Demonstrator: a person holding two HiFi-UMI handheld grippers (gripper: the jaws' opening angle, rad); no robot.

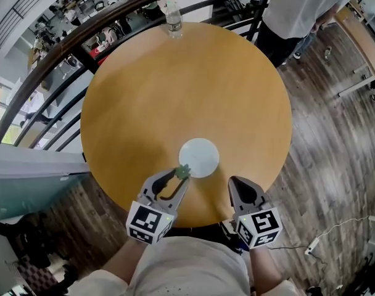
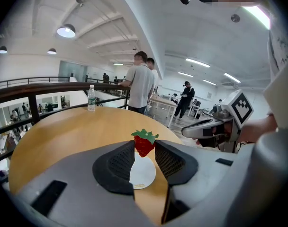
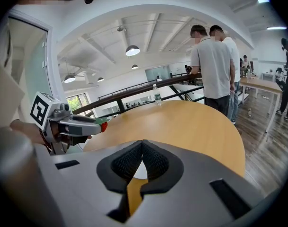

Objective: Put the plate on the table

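Observation:
A small white plate (image 1: 198,157) lies flat on the round wooden table (image 1: 175,85), near its front edge. My left gripper (image 1: 183,172) hangs at the plate's near-left rim, shut on a red toy strawberry (image 1: 184,171) with a green leaf cap. In the left gripper view the strawberry (image 2: 144,144) sits pinched between the pads, with the plate (image 2: 143,175) just below and beyond it. My right gripper (image 1: 234,182) hovers to the right of the plate, over the table's edge; its jaws (image 3: 142,146) meet at the tips with nothing between them.
A clear water bottle (image 1: 173,18) stands at the table's far edge. A dark curved railing (image 1: 58,60) runs behind and to the left of the table. A person (image 1: 301,8) stands at the far right by the railing. Wooden floor surrounds the table.

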